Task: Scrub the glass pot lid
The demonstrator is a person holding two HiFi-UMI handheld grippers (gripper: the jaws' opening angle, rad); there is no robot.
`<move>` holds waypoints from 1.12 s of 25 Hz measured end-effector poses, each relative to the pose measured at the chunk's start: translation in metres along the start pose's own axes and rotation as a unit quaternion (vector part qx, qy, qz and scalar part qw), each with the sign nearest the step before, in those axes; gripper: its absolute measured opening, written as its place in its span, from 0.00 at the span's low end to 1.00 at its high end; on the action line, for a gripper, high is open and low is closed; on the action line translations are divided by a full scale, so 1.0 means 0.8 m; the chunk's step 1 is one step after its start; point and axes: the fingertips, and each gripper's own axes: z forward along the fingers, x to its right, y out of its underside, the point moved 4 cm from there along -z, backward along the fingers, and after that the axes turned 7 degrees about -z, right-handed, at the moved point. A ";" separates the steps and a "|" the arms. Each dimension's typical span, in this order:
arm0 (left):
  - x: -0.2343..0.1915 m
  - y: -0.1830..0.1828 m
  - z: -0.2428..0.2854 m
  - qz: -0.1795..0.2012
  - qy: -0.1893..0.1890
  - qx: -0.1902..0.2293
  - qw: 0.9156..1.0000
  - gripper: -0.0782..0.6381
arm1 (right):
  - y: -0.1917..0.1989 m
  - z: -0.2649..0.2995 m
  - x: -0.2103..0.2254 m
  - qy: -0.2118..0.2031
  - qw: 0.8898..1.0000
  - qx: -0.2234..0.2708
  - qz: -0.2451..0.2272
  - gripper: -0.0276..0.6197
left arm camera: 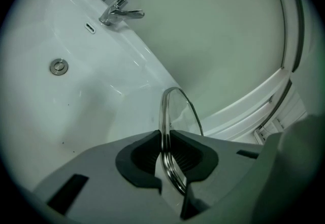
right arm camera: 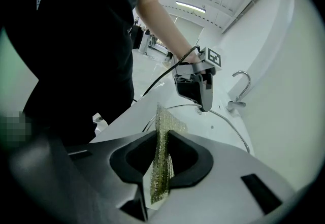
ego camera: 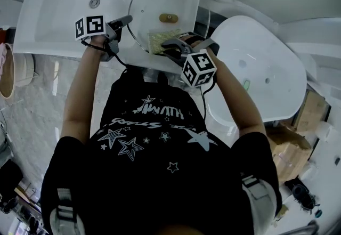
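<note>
A round glass pot lid (ego camera: pixel 164 13) with a metal rim and a brass knob (ego camera: pixel 168 17) is held over the white sink (ego camera: pixel 58 10). My left gripper (ego camera: pixel 126 22) is shut on the lid's left rim; in the left gripper view the rim (left arm camera: pixel 167 131) runs edge-on between the pads. My right gripper (ego camera: pixel 171 45) is shut on a yellow-green scouring pad (ego camera: pixel 157 40) that lies against the lid's near part. In the right gripper view the scouring pad (right arm camera: pixel 162 159) stands upright between the pads, with the lid's rim (right arm camera: pixel 223 121) and my left gripper (right arm camera: pixel 207 103) beyond.
The sink has a drain (ego camera: pixel 95 2) and a chrome tap (left arm camera: pixel 124 7) at its far side. A white toilet (ego camera: pixel 256 69) stands to the right. Cardboard boxes (ego camera: pixel 298 127) sit on the floor at right, a round tub (ego camera: pixel 6 71) at far left.
</note>
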 end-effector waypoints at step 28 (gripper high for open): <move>0.004 -0.006 0.005 -0.002 0.040 -0.042 0.998 0.21 | 0.112 0.011 0.197 0.206 0.959 -0.169 0.095 0.14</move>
